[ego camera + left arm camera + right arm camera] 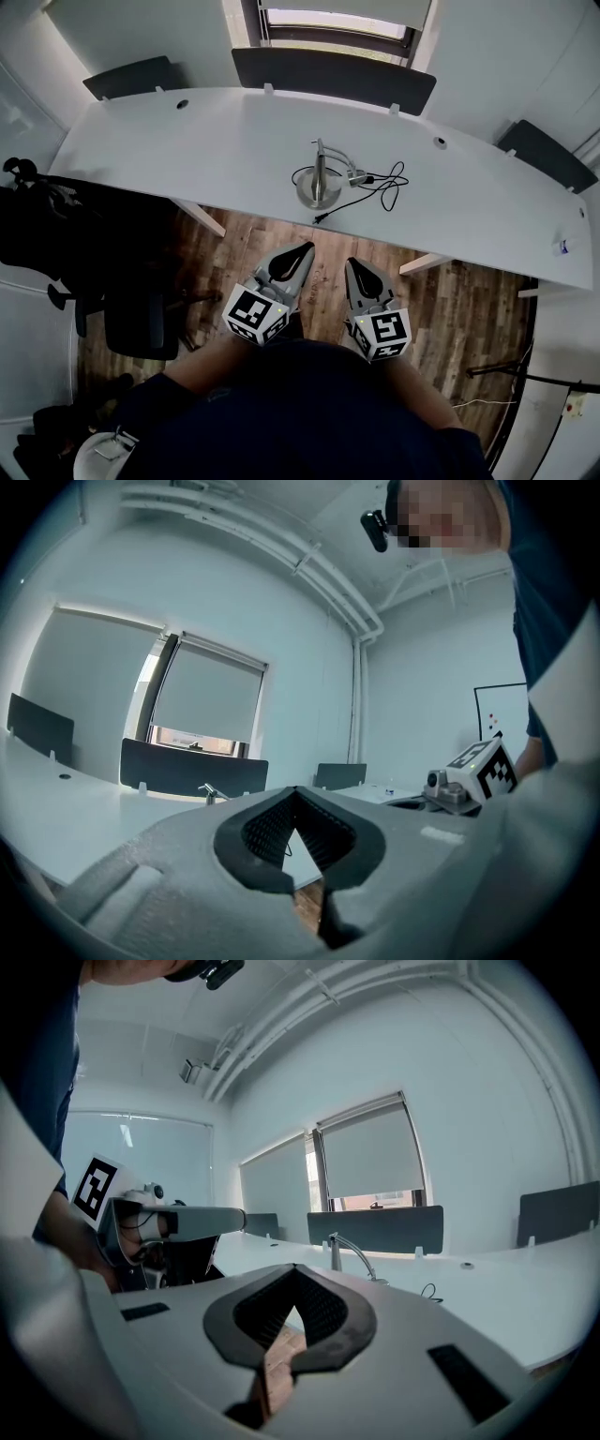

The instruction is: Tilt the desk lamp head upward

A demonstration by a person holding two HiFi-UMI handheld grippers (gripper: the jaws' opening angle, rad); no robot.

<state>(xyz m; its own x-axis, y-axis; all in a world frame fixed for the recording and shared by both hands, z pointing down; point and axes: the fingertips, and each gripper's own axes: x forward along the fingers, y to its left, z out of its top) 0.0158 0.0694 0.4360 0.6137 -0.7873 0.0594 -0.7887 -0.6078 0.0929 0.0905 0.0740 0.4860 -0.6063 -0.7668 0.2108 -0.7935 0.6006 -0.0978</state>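
On white desk (169, 150) — desk lamp (320, 183), black cable (386, 187) beside; left claw (306, 247), right claw (353, 263) both together, empty.

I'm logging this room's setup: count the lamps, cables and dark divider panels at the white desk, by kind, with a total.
Desk lamp: 1
Black cable: 1
Dark divider panels: 3
Total: 5

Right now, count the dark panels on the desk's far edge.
3. Left panel at the desk's left end; middle panel behind the lamp; right panel at the right end. Others may lie outside the frame.
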